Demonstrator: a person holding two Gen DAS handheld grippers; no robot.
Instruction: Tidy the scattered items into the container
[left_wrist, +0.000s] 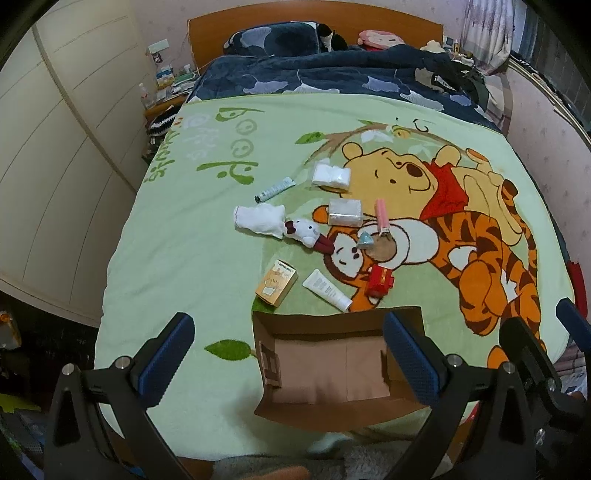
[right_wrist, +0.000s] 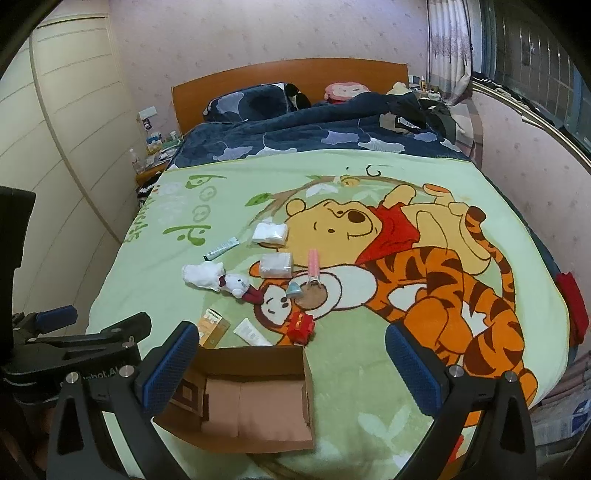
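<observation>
An open, empty cardboard box (left_wrist: 328, 369) (right_wrist: 255, 398) lies on the green cartoon blanket at the bed's near edge. Beyond it are scattered items: an orange carton (left_wrist: 277, 286) (right_wrist: 212, 326), a white tube (left_wrist: 327, 290) (right_wrist: 253, 332), a red toy (left_wrist: 380, 282) (right_wrist: 301, 326), a white plush toy (left_wrist: 304, 232) (right_wrist: 238, 284), a white sock (left_wrist: 258, 219) (right_wrist: 203, 275), tissue packs (left_wrist: 330, 175) (right_wrist: 275, 266), a pink tool (left_wrist: 382, 216) (right_wrist: 314, 264) and a thin tube (left_wrist: 275, 190) (right_wrist: 221, 248). My left gripper (left_wrist: 288, 362) is open and empty above the box. My right gripper (right_wrist: 288, 369) is open and empty beside it.
A dark blue duvet (left_wrist: 332, 77) and pillows fill the far half of the bed. A wardrobe (left_wrist: 55, 166) stands at the left and a cluttered nightstand (left_wrist: 166, 92) beside the headboard. A wall and window ledge (right_wrist: 535, 129) run along the right.
</observation>
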